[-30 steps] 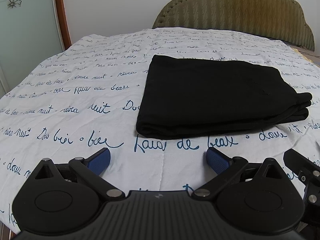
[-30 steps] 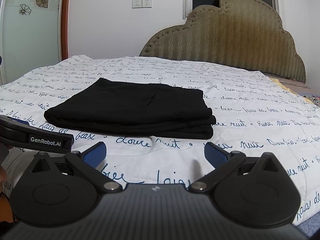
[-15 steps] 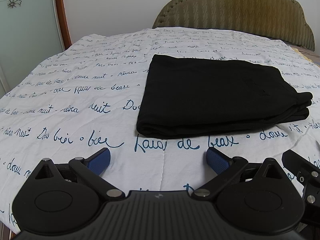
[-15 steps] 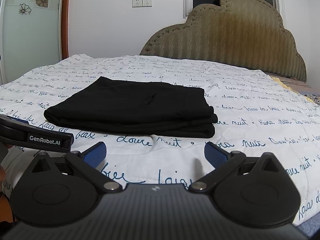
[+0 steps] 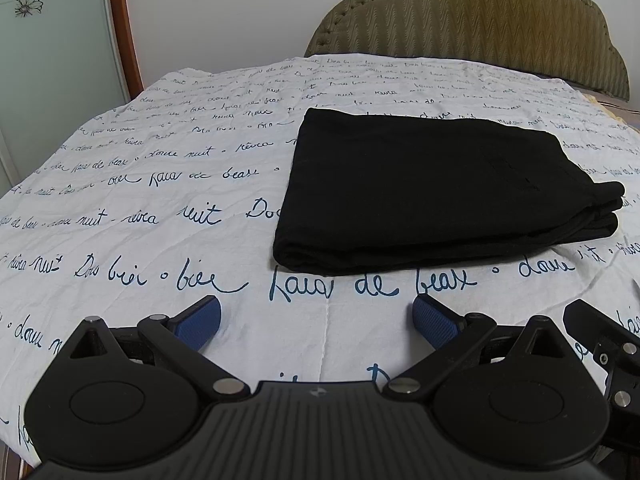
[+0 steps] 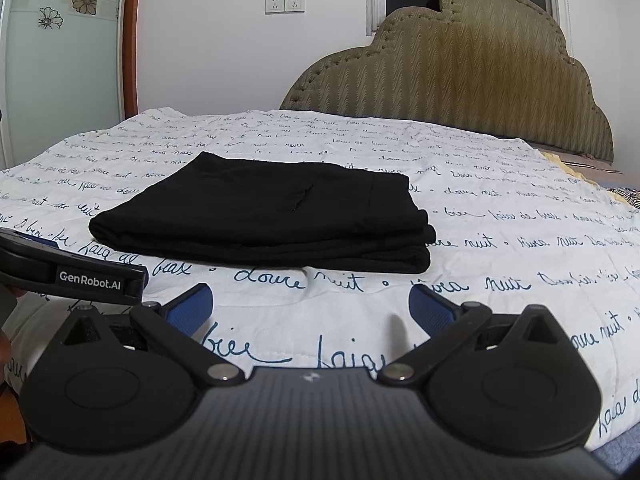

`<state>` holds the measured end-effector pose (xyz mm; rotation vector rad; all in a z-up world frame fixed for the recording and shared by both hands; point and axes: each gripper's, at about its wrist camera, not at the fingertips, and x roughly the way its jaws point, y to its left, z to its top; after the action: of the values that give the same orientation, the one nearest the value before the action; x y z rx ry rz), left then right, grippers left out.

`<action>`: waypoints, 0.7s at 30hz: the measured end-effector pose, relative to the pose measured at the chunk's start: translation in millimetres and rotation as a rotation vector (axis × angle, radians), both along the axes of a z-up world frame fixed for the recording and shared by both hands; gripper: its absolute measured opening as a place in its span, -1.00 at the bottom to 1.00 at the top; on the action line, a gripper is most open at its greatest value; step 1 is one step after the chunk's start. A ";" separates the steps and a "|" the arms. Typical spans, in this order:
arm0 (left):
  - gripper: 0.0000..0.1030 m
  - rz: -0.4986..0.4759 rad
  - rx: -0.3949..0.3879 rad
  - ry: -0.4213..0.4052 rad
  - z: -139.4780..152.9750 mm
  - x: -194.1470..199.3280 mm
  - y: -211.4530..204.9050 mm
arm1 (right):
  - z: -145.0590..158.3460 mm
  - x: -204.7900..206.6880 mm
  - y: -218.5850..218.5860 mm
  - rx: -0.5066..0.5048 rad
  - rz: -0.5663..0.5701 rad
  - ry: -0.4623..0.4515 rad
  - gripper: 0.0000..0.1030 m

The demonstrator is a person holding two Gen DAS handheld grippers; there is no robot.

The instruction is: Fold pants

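Lying crosswise, folded pants (image 5: 436, 196).

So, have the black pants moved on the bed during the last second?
No. In the left wrist view the black pants keep their front edge just above the same printed words on the bedsheet, unchanged.

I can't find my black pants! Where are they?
The pants lie folded on the bed's sheet, right of centre in the left view, ahead of both open tools, with the headboard behind.
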<state>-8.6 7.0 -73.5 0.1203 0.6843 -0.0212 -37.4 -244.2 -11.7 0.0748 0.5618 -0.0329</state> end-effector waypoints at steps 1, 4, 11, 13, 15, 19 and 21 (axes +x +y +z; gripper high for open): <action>1.00 0.000 0.000 0.000 -0.1 -0.3 0.1 | -0.3 -0.1 -0.3 0.000 0.000 0.000 1.00; 1.00 0.001 0.000 0.000 0.1 -0.2 -0.3 | -0.4 -0.2 -0.3 0.001 0.002 0.002 1.00; 1.00 0.000 0.000 0.000 0.0 -0.4 0.0 | -0.6 -0.5 -0.2 0.001 0.002 0.002 1.00; 1.00 0.000 0.000 0.000 0.0 -0.3 -0.1 | -0.5 -0.4 -0.3 0.001 0.002 0.002 1.00; 1.00 0.000 0.002 -0.001 0.0 0.0 -0.1 | -0.4 -0.4 -0.4 0.001 0.002 0.002 1.00; 1.00 0.000 0.003 0.000 -0.3 -0.2 -0.4 | -1.7 -1.2 -0.4 0.005 0.002 0.002 1.00; 1.00 0.001 0.002 0.000 -0.3 -0.4 -0.1 | -2.2 -1.7 -0.2 0.005 0.002 0.002 1.00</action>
<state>-9.0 6.8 -73.9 0.1216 0.6845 -0.0200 -39.1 -244.4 -13.9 0.0786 0.5641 -0.0300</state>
